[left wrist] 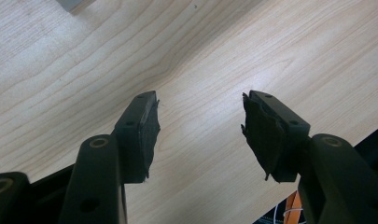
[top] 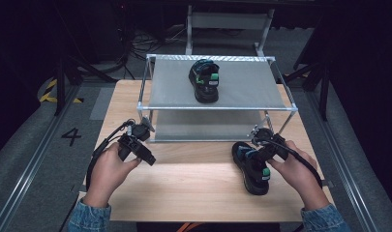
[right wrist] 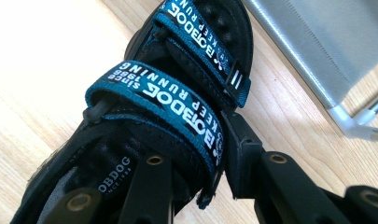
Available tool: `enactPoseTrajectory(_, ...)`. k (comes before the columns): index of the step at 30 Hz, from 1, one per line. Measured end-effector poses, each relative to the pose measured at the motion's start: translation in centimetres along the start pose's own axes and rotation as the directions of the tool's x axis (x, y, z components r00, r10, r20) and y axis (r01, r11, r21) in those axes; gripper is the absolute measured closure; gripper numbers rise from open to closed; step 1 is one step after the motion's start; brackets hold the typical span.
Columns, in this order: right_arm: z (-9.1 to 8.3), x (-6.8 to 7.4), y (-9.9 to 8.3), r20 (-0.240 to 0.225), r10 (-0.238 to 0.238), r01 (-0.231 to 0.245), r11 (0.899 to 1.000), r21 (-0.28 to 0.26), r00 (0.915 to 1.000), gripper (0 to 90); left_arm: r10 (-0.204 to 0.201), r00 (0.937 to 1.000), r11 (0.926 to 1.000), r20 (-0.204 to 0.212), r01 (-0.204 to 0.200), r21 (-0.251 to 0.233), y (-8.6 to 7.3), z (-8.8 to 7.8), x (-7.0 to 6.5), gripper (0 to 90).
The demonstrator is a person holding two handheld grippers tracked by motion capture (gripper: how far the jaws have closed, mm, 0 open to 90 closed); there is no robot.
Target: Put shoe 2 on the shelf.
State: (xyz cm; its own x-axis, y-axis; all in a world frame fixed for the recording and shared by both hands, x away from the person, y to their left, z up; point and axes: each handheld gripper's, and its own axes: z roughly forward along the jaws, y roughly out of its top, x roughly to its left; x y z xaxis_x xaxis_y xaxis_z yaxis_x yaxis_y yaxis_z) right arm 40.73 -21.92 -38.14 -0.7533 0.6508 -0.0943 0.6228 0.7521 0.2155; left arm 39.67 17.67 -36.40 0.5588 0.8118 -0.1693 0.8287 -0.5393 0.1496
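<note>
One sandal [top: 203,79] sits on the rack [top: 242,107]; another [top: 250,167] lies before it on the table [top: 193,183].

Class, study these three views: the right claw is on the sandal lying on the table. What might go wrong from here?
1. The right claw grips the sandal by one soft side under its straps, so it may droop or slip when lifted.
2. The rack frame stands close behind; a lifted sandal could knock it.
3. The left claw is open over bare table, offering no support.
</note>
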Motion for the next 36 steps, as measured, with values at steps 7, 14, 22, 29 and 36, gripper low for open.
enactPoseTrajectory(7, -1.8, 0.0, 0.0, 0.016, 0.015, -0.015, 1.0, 0.004, 0.9998, 73.6, 0.011, 0.9999, 0.9999, 0.003, -0.011, -0.003, 0.2, -0.1, 0.0, 45.1)
enactPoseTrajectory(14, -4.9, -0.3, 0.4, 0.039, 0.036, -0.036, 0.999, 0.007, 0.9986, 73.5, 0.01, 0.9999, 0.9999, 0.005, -0.01, -0.002, 0.4, -0.1, -0.1, 45.0)
enactPoseTrajectory(22, -7.5, -0.4, 1.0, 0.054, 0.046, -0.046, 0.999, 0.0, 0.9975, 73.4, 0.01, 1.0, 0.9999, -0.001, -0.01, -0.005, 0.3, -0.1, 0.1, 44.1)
enactPoseTrajectory(29, -9.9, -0.5, 1.6, 0.067, 0.043, -0.041, 0.999, -0.023, 0.9968, 73.4, 0.006, 1.0, 1.0, 0.007, -0.006, -0.002, 0.2, 0.0, 0.2, 43.3)
enactPoseTrajectory(36, -12.6, -0.8, 2.5, 0.069, 0.038, -0.035, 0.998, -0.044, 0.9969, 73.4, -0.008, 1.0, 1.0, 0.004, 0.008, 0.003, 0.1, 0.1, 0.4, 41.5)
